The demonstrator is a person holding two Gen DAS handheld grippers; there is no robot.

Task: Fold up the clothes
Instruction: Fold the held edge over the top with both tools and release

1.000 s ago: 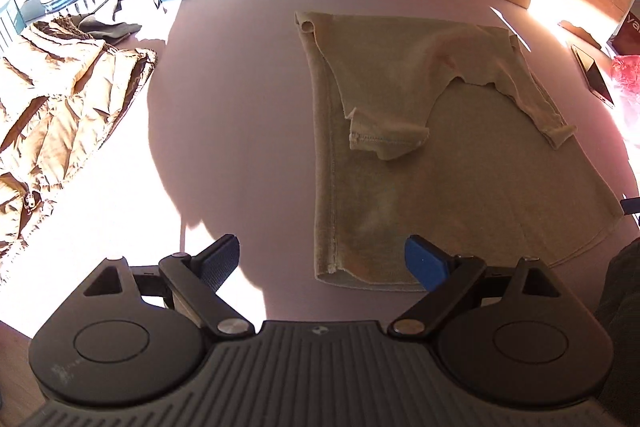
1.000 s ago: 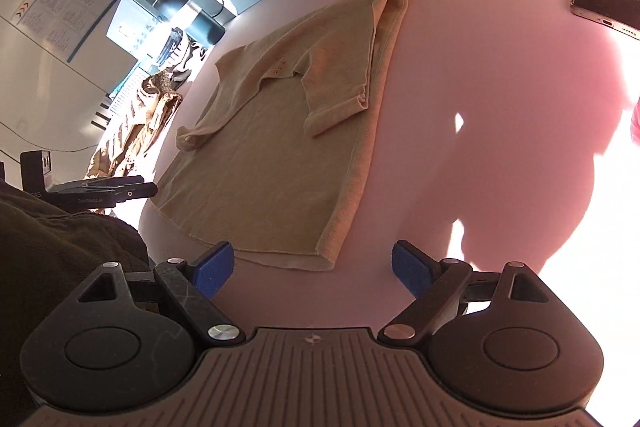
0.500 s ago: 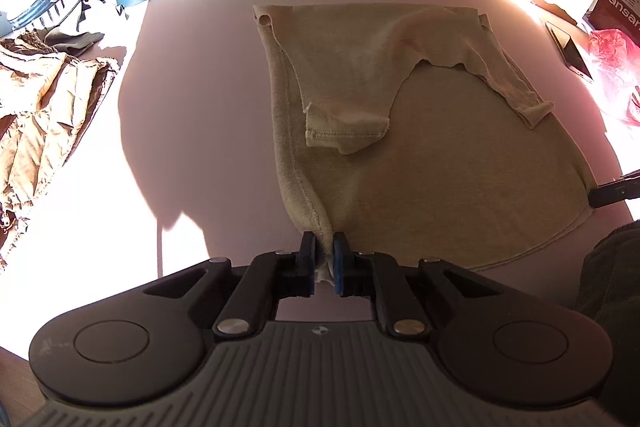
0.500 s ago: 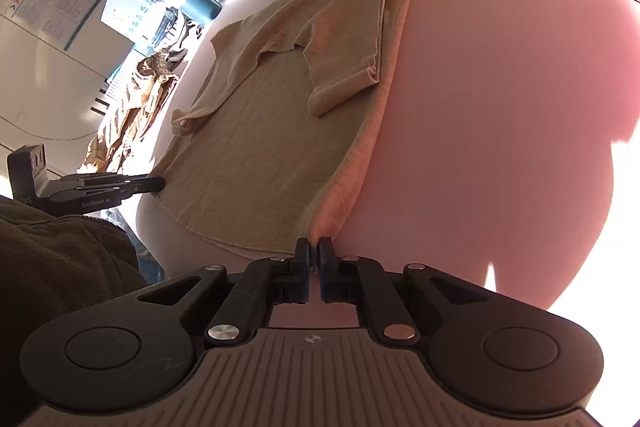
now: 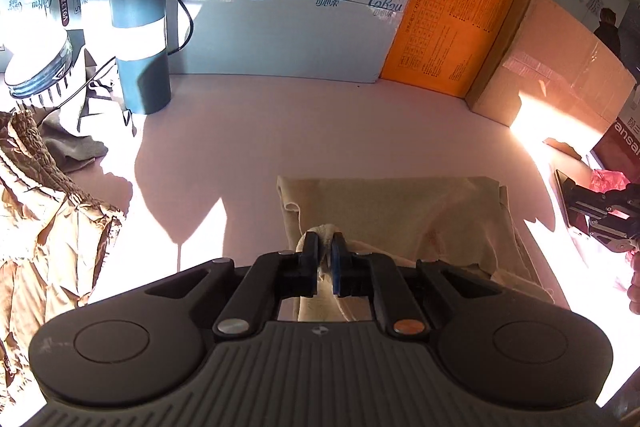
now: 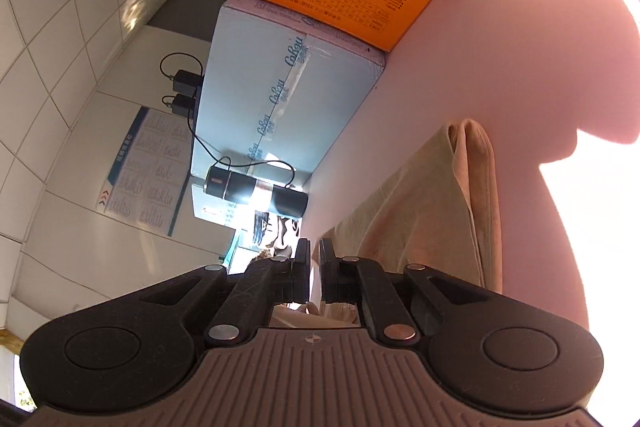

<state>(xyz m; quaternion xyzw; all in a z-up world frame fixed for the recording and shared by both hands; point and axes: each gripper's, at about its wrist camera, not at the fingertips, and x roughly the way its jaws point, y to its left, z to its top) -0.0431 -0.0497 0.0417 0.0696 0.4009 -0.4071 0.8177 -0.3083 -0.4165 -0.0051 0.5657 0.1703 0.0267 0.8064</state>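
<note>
The left gripper (image 5: 325, 247) is clamped on a bunched hem of the beige shirt (image 5: 400, 211), which drapes from the pads and lies on the pink table (image 5: 320, 123) toward 12 o'clock. Only the left view shows the right gripper (image 5: 600, 215) at 3 o'clock and the brown jacket (image 5: 44, 219) at 9. In the right view the fingers (image 6: 302, 267) are together; cloth shows beneath them, though the pinch itself is hidden. The shirt's long folded edge runs toward 1 o'clock. Farther off stand the flask (image 5: 138, 23) and boxes (image 5: 448, 23).
</note>
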